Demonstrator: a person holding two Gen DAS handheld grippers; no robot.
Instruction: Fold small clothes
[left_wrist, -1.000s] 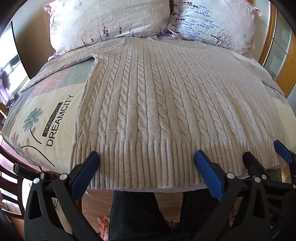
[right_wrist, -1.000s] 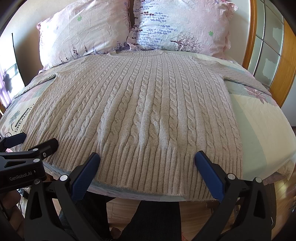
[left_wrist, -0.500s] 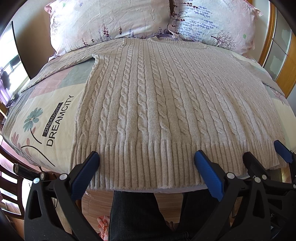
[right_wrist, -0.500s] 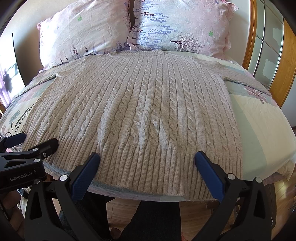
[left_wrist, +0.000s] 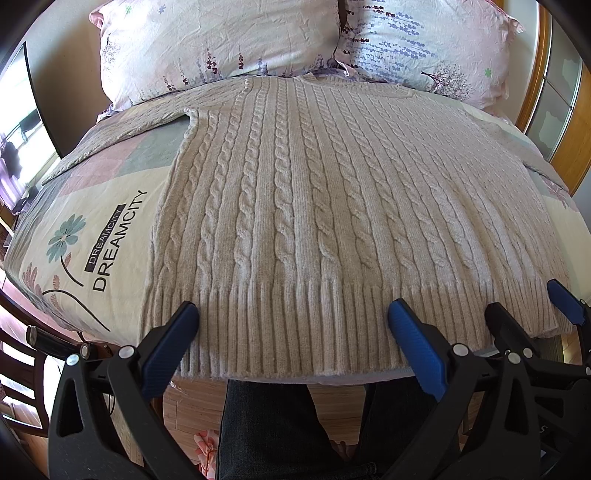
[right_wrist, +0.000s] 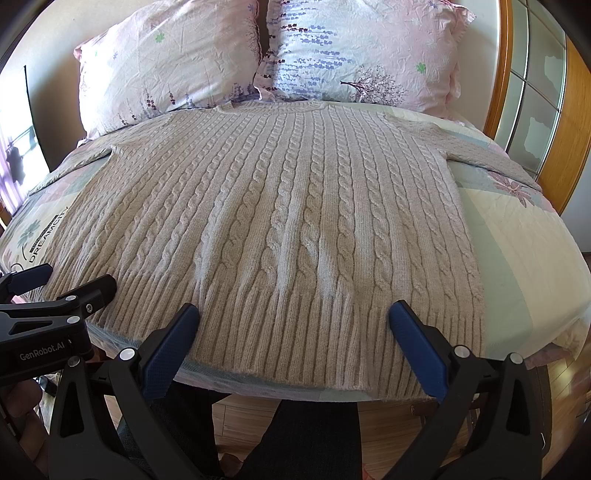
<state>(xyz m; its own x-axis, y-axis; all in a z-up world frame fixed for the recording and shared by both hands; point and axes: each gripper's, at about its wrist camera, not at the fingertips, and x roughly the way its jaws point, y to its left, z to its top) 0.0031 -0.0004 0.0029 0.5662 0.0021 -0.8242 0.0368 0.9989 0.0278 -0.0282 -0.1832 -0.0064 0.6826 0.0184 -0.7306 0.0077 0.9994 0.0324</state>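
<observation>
A beige cable-knit sweater (left_wrist: 314, 206) lies flat on the bed, collar toward the pillows, ribbed hem at the near edge; it also shows in the right wrist view (right_wrist: 295, 229). Both sleeves spread out sideways. My left gripper (left_wrist: 291, 325) is open, its blue-padded fingers resting over the left part of the hem. My right gripper (right_wrist: 293, 325) is open over the right part of the hem. The right gripper shows at the right of the left wrist view (left_wrist: 535, 310); the left gripper shows at the left of the right wrist view (right_wrist: 55, 284). Neither holds fabric.
Two floral pillows (left_wrist: 221, 48) (right_wrist: 362, 51) stand at the head of the bed. The quilt (left_wrist: 92, 240) with printed lettering lies under the sweater. A wooden frame (right_wrist: 569, 110) stands on the right. The person's dark trousers (left_wrist: 266, 432) and wood floor are below the bed edge.
</observation>
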